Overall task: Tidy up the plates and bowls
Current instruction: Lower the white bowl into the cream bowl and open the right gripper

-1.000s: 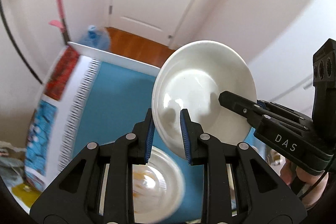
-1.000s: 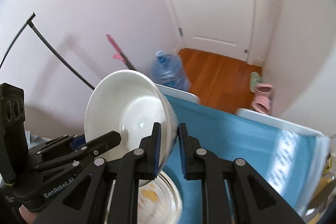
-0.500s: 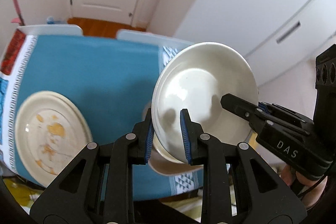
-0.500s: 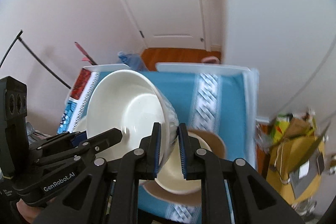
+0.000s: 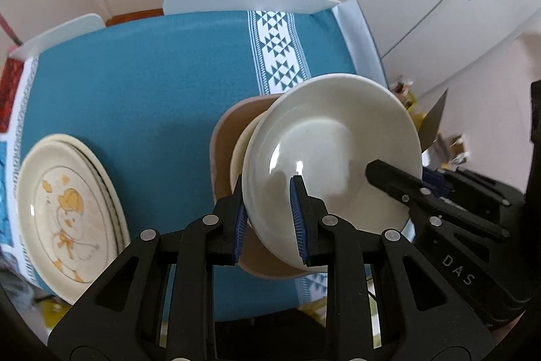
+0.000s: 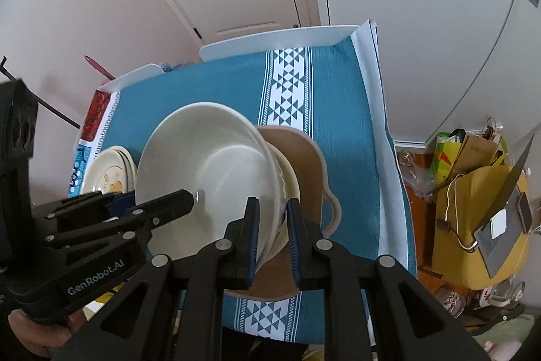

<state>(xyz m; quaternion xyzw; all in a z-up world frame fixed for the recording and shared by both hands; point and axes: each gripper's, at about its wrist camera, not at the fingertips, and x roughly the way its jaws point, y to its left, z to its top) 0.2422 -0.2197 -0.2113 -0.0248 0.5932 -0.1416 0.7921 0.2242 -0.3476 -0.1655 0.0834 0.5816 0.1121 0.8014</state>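
Left tool [image 5: 270, 219] and right tool [image 6: 273, 232] clamp opposite rims of white bowl [image 5: 333, 154], tilted, directly above nested bowl [image 6: 291, 183] on brown plate [image 5: 225, 144]

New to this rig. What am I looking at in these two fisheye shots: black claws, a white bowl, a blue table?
There is no robot arm. A person holds a two-finger gripper in each hand, and each gripper carries a fisheye camera that looks along its fingers.

One picture is from the left gripper, the other from the right gripper. Each view also shows the other gripper off to the side.

Both are shut on opposite rims of one white bowl, held tilted above the table. Under it sits a brown dish with another pale bowl in it.

The table has a blue tablecloth with a white patterned stripe. To the left lies a stack of plates; the top one has a duck drawing.
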